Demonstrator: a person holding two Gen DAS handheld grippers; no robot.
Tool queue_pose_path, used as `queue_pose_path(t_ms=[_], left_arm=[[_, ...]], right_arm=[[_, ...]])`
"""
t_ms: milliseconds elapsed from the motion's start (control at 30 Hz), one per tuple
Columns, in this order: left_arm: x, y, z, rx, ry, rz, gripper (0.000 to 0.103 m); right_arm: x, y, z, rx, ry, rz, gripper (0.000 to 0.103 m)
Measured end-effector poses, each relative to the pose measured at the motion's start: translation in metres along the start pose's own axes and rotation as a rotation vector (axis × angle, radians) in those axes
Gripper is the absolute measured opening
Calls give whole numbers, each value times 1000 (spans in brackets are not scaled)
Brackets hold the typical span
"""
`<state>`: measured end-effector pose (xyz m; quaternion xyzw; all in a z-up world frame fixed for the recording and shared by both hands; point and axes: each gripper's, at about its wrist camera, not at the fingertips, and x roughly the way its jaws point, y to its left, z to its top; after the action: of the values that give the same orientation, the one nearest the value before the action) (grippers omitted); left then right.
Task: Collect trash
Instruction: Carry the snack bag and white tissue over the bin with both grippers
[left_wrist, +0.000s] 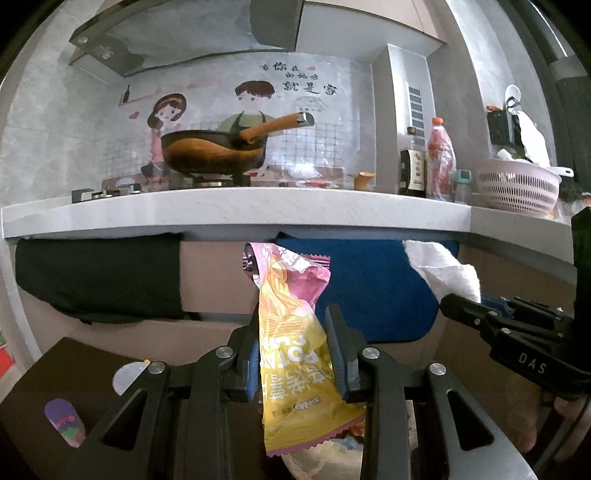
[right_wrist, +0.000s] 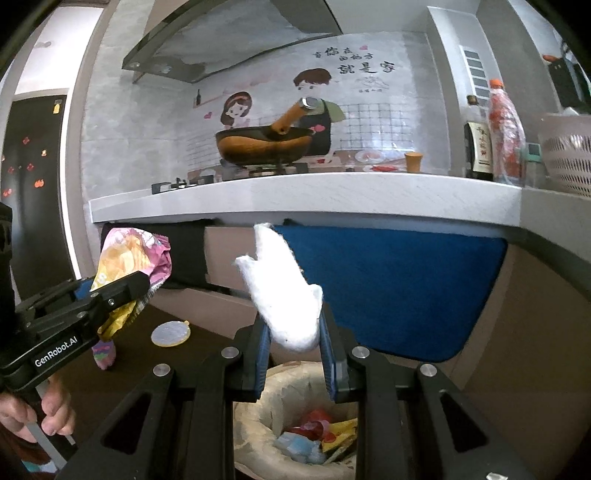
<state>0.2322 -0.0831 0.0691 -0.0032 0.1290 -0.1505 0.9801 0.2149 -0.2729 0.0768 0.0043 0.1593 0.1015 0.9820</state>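
Directly below the right tool (right_wrist: 293, 332), which grips a crumpled white tissue wad (right_wrist: 280, 291) pointing up and forward, sits the lined bin (right_wrist: 258, 417), seemingly on the floor. Left tool (left_wrist: 293, 332) clamps an upright pink-and-yellow crisp packet (left_wrist: 288, 332) just beside it, before the pale kitchen worktop (left_wrist: 236, 210).
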Motion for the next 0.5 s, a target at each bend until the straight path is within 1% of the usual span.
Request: queue_pose_path(t_ms=[200, 333, 500], left_arm=[[16, -12, -11, 4, 24, -34, 32], [35, -15, -24, -16, 77, -62, 32], [58, -15, -40, -33, 135, -83, 32]], right_arm=[[5, -15, -10, 19, 19, -15, 23], [10, -25, -18, 47, 39, -15, 23], [27, -34, -34, 76, 93, -8, 23]])
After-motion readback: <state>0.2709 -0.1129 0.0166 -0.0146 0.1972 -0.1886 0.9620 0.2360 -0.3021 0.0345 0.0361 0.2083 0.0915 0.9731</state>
